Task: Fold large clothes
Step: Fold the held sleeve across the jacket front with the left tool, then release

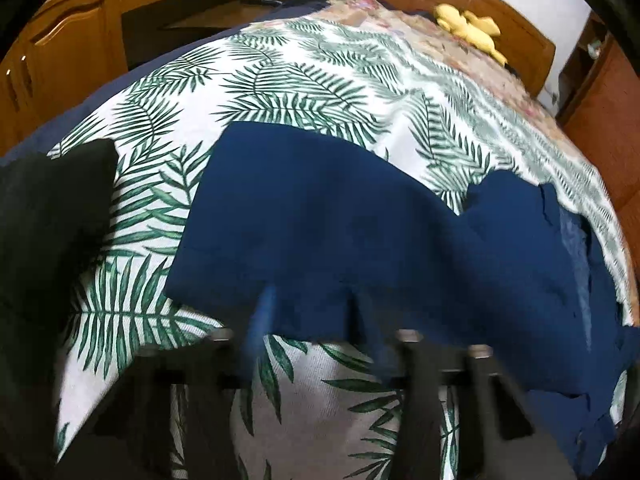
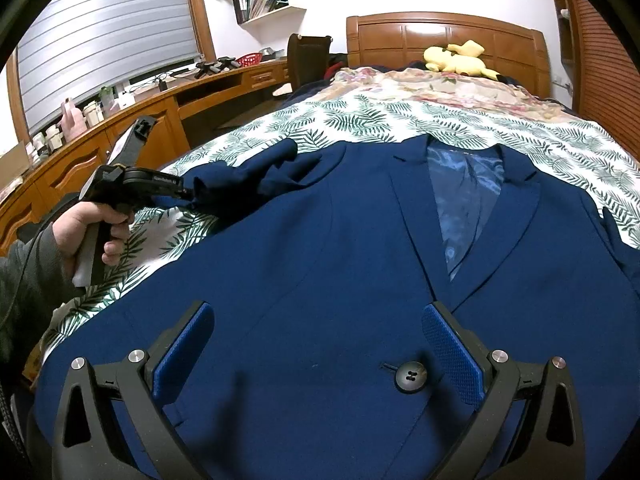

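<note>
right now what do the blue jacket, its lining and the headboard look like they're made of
Jacket: matte woven suit cloth, fine even texture, probably wool or a blend.
Lining: sheeny, smooth, satin-like, likely synthetic; light glints off its mottled pattern.
Headboard: glossy varnished wood or veneer, panelled, with an orange-brown sheen.

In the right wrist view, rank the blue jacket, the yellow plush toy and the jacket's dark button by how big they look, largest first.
1. Blue jacket, filling most of the lower picture.
2. Yellow plush toy, at the headboard, far from the camera, so it looks smaller than it would up close.
3. Dark button, smallest even though it is nearest.
</note>
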A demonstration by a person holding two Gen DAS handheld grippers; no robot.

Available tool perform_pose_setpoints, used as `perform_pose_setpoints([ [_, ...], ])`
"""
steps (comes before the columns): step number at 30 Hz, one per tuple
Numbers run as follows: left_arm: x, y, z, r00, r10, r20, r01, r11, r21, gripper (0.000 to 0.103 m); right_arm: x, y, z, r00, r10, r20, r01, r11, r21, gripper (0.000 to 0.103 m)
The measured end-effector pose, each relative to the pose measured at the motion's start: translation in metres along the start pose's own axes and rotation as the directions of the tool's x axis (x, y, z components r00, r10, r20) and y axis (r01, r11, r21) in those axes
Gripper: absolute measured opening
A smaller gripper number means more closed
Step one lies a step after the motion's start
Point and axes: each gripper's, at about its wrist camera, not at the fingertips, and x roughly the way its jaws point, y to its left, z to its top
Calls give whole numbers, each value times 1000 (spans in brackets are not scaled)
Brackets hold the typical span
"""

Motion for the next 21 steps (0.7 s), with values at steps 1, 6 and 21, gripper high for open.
perform_pose_setpoints([
  [1,2,-1,1,1000,1,-6,-1,1000,6,16,-1,0,0,1000,-1,3,1,1000,-1,103],
  [6,-17,-14,4,997,68,27,-69,997,28,5,-3,1,-2,1000,-3,14,3,1000,-6,103],
  [21,-151,-150,-26,958,-147,246,74,956,283,3,-56,-21,-8,992,-80,93,81,997,-7,103],
])
